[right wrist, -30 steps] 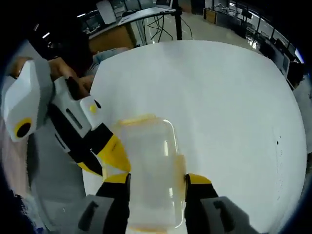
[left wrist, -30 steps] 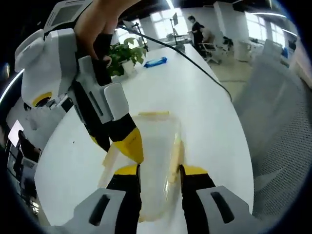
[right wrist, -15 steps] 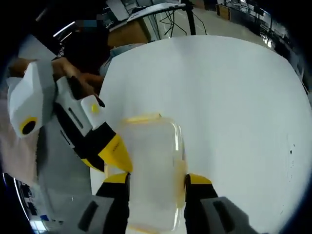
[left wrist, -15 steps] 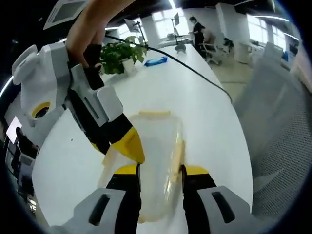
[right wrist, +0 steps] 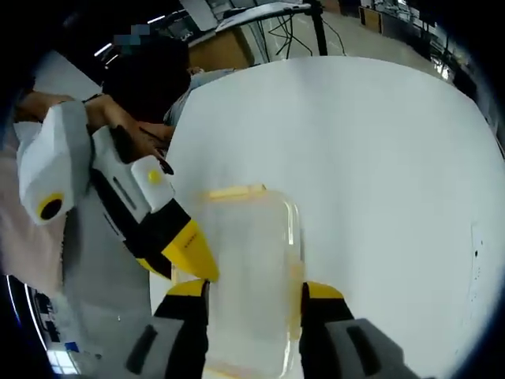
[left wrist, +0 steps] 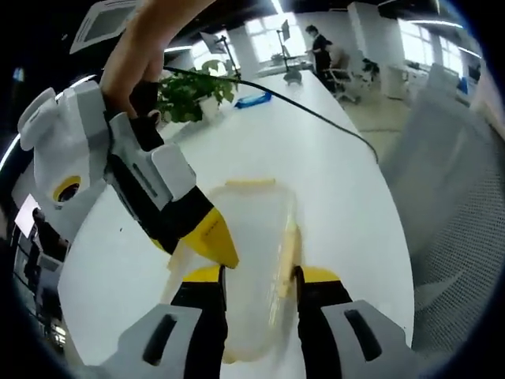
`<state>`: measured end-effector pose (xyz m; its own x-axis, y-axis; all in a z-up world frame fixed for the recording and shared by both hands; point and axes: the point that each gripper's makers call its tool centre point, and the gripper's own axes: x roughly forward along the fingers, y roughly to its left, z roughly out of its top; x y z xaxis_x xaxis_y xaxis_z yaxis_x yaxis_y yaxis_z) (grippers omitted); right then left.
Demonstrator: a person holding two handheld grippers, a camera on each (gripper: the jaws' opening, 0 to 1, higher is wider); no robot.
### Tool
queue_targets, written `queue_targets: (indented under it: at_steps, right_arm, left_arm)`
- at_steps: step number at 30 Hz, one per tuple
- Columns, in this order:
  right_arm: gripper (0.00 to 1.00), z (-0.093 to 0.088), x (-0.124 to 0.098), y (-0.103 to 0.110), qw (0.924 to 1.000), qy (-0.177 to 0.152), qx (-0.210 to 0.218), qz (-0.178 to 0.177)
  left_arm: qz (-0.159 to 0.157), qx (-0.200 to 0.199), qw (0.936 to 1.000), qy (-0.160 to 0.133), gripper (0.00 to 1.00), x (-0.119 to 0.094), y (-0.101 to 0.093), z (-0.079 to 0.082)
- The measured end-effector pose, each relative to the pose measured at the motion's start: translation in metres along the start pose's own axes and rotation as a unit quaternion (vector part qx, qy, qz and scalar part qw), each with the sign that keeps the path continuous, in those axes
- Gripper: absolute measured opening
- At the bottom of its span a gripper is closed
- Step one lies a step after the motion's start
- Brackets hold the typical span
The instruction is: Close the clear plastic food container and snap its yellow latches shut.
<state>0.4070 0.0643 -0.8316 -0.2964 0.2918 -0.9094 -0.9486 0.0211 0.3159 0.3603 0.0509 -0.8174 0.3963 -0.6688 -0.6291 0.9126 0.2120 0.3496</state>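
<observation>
On the white table (left wrist: 339, 174) the container (left wrist: 252, 260) sits unmoved between both grippers' spread jaws; the right gripper (left wrist: 213, 237) has tilted slightly against its side latch (left wrist: 180, 251), so latching continues

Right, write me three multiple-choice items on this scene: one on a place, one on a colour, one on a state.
1. Where does the container sit?
A. on a chair
B. on the white table
C. on the floor

2. What colour are the claw tips?
A. yellow
B. red
C. green

3. How does the left claw stand to the container?
A. far off to one side
B. lifted high above it
C. one jaw on each side of it

Answers:
1 B, white tabletop lies all around it.
2 A, both claws end in yellow.
3 C, the box lies between the jaws.
</observation>
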Motion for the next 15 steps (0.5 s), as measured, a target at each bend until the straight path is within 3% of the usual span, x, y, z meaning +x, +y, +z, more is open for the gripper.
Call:
queue_targets:
  at_steps: [5, 14, 15]
  right_arm:
    - [0.47, 0.0042, 0.0018, 0.0046, 0.9999, -0.012, -0.007, -0.008]
    - [0.49, 0.0058, 0.0018, 0.0049, 0.9994, -0.027, -0.010, -0.021]
    - [0.49, 0.0087, 0.0034, 0.0056, 0.9991, -0.033, -0.017, -0.022]
  left_arm:
    - [0.018, -0.015, 0.9997, 0.000, 0.30, -0.0005, -0.0032, -0.0001]
    - [0.035, -0.006, 0.9993, 0.001, 0.27, 0.0005, -0.0030, -0.0001]
    - [0.048, 0.010, 0.9988, 0.000, 0.27, -0.0020, -0.0021, 0.0045]
